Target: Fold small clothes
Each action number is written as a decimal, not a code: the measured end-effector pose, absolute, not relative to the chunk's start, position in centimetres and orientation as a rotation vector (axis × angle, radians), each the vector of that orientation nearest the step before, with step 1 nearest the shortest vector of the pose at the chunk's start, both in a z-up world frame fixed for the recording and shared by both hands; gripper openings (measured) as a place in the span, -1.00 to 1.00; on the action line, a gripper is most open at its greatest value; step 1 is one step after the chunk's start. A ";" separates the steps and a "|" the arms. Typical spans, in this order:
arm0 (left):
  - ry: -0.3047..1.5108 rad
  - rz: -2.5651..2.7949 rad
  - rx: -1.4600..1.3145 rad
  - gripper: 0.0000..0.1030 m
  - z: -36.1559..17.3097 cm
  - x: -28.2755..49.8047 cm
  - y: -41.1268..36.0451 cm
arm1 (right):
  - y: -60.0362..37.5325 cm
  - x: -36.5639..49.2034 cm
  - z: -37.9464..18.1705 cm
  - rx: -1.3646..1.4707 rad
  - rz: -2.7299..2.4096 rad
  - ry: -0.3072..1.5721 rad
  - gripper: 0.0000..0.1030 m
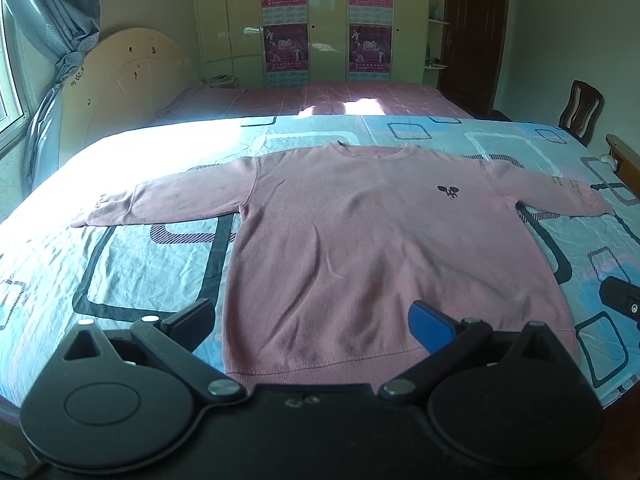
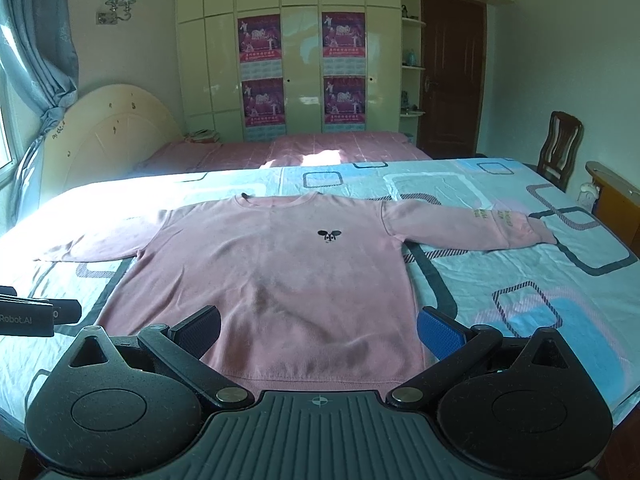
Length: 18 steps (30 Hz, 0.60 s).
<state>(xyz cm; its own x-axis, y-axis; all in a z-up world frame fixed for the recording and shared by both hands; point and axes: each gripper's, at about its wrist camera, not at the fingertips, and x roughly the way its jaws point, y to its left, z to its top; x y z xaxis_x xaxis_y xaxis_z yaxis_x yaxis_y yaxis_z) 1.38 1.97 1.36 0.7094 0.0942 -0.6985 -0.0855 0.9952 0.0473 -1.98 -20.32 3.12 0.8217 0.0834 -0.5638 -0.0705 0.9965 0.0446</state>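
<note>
Pink sweatshirt (image 1: pixel 360 248) is laid flat, sleeves outspread, on the patterned bed (image 1: pixel 140 272). Left tool (image 1: pixel 310 320) and right tool (image 2: pixel 318 330) are held apart above its hem, nothing gripped.

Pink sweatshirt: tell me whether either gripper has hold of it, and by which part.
Nothing is held. The left gripper and right gripper are both open above the pink sweatshirt near its hem, which lies flat on the bed.

"Robot.AI" is printed in pale letters on the left gripper (image 2: pixel 26 316) body at the right wrist view's left edge (first letters clipped). Sweatshirt sleeve lettering (image 2: pixel 494 216) and wardrobe posters (image 2: pixel 260 40): print unreadable.
</note>
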 end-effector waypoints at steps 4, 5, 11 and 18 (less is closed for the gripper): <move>0.784 0.098 0.017 1.00 1.0 2.7 1.7 | -20.8 -0.8 2.8 0.020 0.067 0.605 1.00; 0.786 0.099 0.020 1.00 0.9 3.2 1.7 | -21.0 -0.5 2.7 0.021 0.063 0.609 1.00; 0.797 0.104 0.027 1.00 0.2 5.8 1.1 | -22.1 1.8 1.9 0.024 0.039 0.625 1.00; 0.810 0.110 0.038 1.00 -0.7 9.4 0.2 | -24.2 5.1 0.8 0.040 0.005 0.644 1.00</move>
<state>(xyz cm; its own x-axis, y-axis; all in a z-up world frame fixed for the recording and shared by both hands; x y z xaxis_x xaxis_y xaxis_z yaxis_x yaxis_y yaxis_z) 9.37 0.25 -0.68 0.6842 0.1125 -0.7206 -0.0835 0.9936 0.0758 5.10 -24.19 0.79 0.7995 0.0173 -0.6004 0.0078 0.9992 0.0392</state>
